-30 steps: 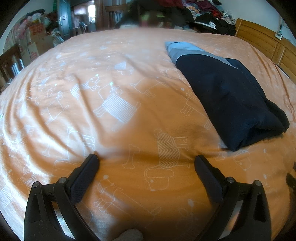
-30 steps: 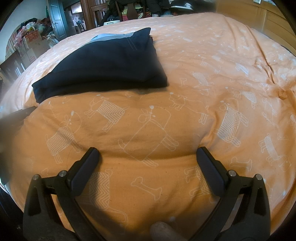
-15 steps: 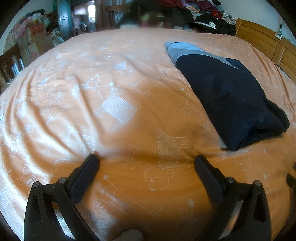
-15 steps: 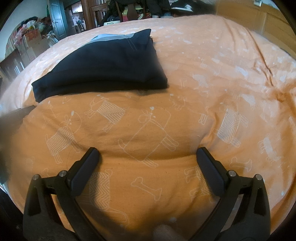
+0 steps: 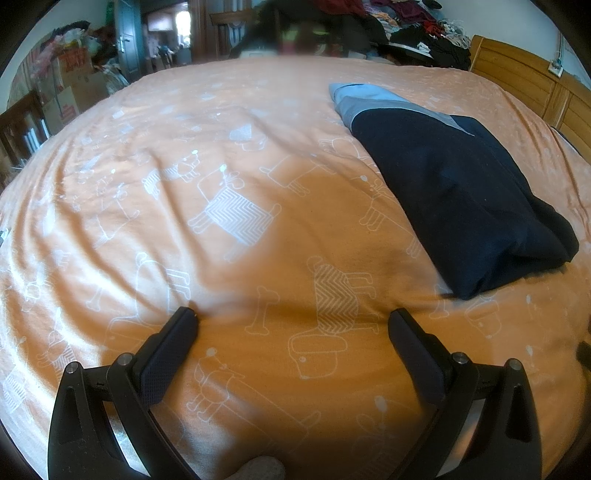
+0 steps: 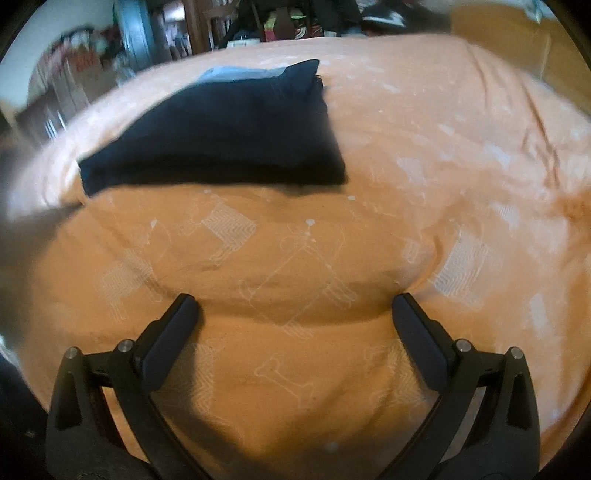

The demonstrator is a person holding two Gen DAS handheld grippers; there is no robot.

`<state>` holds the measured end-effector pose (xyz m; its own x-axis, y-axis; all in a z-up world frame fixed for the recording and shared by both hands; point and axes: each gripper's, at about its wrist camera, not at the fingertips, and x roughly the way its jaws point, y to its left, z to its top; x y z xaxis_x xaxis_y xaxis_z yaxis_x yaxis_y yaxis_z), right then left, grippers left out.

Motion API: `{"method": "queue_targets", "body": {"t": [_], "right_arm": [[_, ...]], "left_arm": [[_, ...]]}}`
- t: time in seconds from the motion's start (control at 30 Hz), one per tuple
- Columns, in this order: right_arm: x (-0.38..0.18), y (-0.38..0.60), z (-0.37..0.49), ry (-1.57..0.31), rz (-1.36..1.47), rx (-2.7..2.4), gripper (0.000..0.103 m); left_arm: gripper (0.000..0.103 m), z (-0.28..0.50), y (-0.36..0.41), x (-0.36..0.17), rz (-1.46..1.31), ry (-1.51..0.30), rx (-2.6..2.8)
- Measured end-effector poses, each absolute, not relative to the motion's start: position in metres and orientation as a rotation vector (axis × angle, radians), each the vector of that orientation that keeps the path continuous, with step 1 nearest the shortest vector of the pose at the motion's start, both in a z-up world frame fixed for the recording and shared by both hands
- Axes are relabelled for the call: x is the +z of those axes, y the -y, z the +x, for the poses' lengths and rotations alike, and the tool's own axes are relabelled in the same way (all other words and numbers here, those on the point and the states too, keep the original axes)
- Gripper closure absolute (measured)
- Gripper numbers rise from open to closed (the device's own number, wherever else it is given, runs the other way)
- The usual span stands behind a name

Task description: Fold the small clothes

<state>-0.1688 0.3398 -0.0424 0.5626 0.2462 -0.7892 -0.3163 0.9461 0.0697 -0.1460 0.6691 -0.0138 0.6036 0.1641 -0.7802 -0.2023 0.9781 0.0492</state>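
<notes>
A folded dark navy garment [image 5: 458, 195] with a light blue band at its far end lies flat on the orange bedspread [image 5: 221, 221], to the right in the left wrist view. It shows up again as the navy garment [image 6: 229, 136] at the upper left of the right wrist view. My left gripper [image 5: 291, 317] is open low over the bedspread, left of the garment, holding nothing. Over bare bedspread [image 6: 443, 166], my right gripper [image 6: 293, 302] is open too and empty, on the near side of the garment. The right wrist view is blurred by motion.
A wooden headboard [image 5: 532, 85] runs along the right side. Piled clothes [image 5: 406, 29] sit beyond the far edge of the bed. Cardboard boxes [image 5: 70, 92], a chair and a doorway stand at the far left. The bedspread carries white dog drawings.
The left wrist view is unchanged. The right wrist view has shifted and blurred; the garment now sits slightly lower and nearer. Both grippers stay open.
</notes>
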Motion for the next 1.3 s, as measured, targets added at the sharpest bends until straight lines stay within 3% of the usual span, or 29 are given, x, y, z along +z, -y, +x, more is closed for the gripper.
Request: {"method": "queue_targets", "body": {"t": [1.3], "right_arm": [[-0.0415,-0.3408,-0.1696,-0.910,-0.098,0.334,0.000]], "left_arm": [[0.000,-0.1489,-0.6696,-0.0131,-0.049,-0.897,0.214]]}}
